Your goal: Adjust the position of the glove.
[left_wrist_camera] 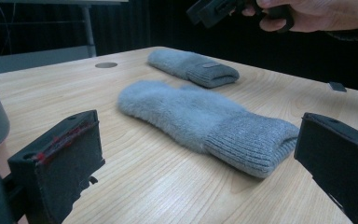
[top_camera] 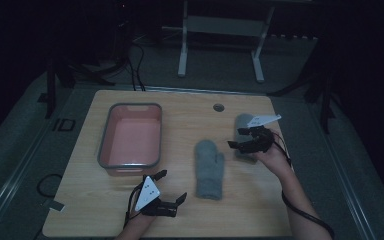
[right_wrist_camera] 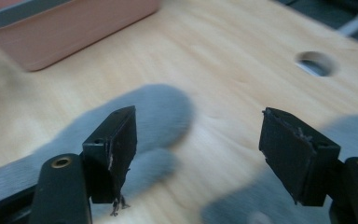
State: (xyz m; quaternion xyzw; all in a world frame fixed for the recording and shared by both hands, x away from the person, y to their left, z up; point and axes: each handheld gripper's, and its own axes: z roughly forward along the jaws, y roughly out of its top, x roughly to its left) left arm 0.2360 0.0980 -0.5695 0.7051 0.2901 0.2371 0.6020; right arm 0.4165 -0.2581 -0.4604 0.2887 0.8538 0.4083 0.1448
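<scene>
I'm holding both tongs apart & empty, R tongs [top_camera: 239, 138] over the far mitten [top_camera: 242, 121] nr the bench's right edge, L tongs [top_camera: 171, 186] nr the front edge; soft, light, floppy, so I'm aiming for its ribbed cuff.

On the table [top_camera: 130, 205], the tub [top_camera: 130, 135] sits left; one mitten [top_camera: 210, 170] lies right of it; a second mitten [top_camera: 243, 122], seemingly partly under the right gripper [top_camera: 241, 138], lies farther right.
</scene>
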